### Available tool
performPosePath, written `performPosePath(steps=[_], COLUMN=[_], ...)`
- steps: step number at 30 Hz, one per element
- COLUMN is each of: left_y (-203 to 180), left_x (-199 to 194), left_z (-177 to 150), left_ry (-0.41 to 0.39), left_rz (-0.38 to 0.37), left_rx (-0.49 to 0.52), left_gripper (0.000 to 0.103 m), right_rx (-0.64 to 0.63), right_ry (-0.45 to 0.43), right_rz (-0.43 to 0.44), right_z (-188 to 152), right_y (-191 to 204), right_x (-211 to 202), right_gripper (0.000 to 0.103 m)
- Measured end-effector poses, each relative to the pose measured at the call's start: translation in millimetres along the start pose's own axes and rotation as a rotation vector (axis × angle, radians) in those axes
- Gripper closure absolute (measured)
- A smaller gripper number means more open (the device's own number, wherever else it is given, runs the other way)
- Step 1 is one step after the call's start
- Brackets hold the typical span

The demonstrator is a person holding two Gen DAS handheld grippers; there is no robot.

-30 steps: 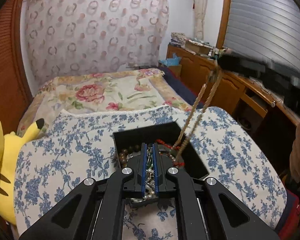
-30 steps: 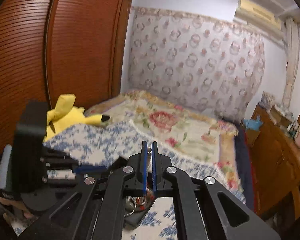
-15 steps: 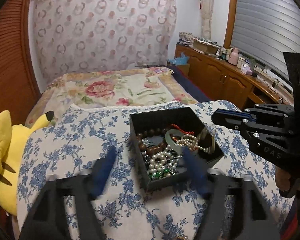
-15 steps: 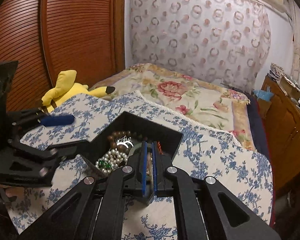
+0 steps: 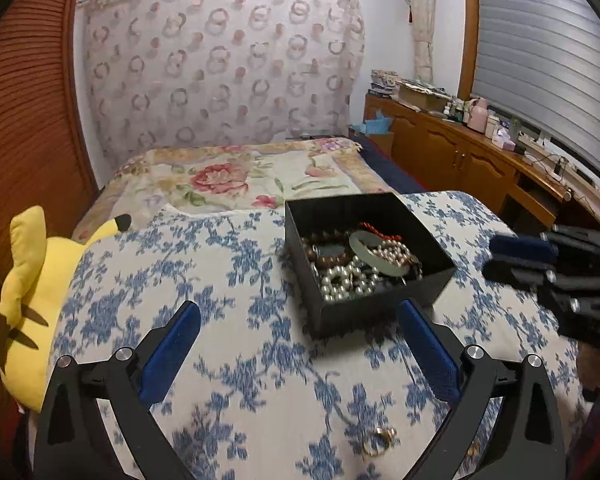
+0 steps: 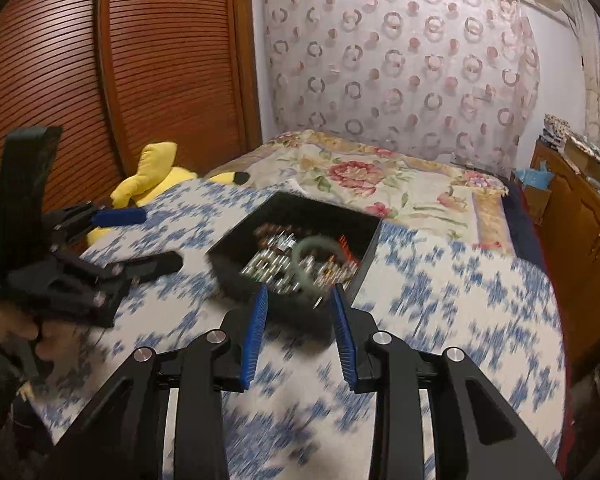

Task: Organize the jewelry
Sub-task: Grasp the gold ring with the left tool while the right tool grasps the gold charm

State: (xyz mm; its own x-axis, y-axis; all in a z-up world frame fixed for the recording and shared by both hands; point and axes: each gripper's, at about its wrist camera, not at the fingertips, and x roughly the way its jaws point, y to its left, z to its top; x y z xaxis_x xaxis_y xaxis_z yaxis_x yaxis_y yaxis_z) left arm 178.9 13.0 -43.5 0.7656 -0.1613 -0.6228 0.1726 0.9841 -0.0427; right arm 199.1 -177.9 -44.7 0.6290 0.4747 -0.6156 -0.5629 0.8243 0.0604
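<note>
Setting: on a bed, a cloth (image 5: 228, 280) with blue flowers, seen from both of my handheld grippers.

Box: a black open box (image 5: 420, 224) sits right of centre in the left view, holding a heap of jewelry.

Contents: pearl strands (image 5: 342, 280), brown wooden beads (image 5: 330, 258), a pale green bangle (image 5: 374, 250) and a bit of red cord (image 5: 374, 227), all piled together.

Loose piece: a small gold ring (image 5: 378, 442) lies on the cloth at lower centre, outside the box, between my left fingers.

Left gripper (image 5: 300, 354): fingers spread wide, holding nothing, hovering short of the box.

Right gripper (image 6: 300, 336): fingers parted, empty, pointing at the near wall of the box (image 6: 292, 304).

Handling: I judge the strands light, limp and slippery, likely to snag each other; best pinched at a free loop on top. The bangle looks stiff and possibly breakable, so I would hold it across its rim. The ring is tiny and would need fingertip care on soft cloth.

Hard to see: the right view is smeared by motion, so single beads blur. Lower layers in the box are hidden. At far left, a yellow plush toy (image 5: 32, 292) is partly cut off.
</note>
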Motion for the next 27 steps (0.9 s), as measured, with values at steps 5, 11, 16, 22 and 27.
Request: performPosePath(steps=[5, 11, 16, 22, 27], left_y=[0, -8, -14, -14, -15], left_x=[-15, -31, -38, -35, -27], left_z=[-20, -47, -64, -77, -83], left_ry=[0.004, 0.022, 0.043, 0.086, 0.128], left_rz=[-0.017, -0.003, -0.013, -0.030, -0.056], left_rx=[-0.014, 0.028, 0.058, 0.074, 0.089], left_gripper=[0.008, 0.008, 0.008, 0.008, 0.008], right_rx=[-0.009, -0.022, -0.048, -0.078, -0.120], right_ry=[0.048, 0.109, 0.155, 0.198, 0.211], right_rz=[0.023, 0.056, 0.092, 0.108, 0.088], right_z=[-36, -69, -86, -95, -99], right_y=[19, 38, 54, 66, 72], right_x=[-8, -9, -7, -2, 0], right_gripper=[0.066, 0.065, 0.065, 0.065, 0.068])
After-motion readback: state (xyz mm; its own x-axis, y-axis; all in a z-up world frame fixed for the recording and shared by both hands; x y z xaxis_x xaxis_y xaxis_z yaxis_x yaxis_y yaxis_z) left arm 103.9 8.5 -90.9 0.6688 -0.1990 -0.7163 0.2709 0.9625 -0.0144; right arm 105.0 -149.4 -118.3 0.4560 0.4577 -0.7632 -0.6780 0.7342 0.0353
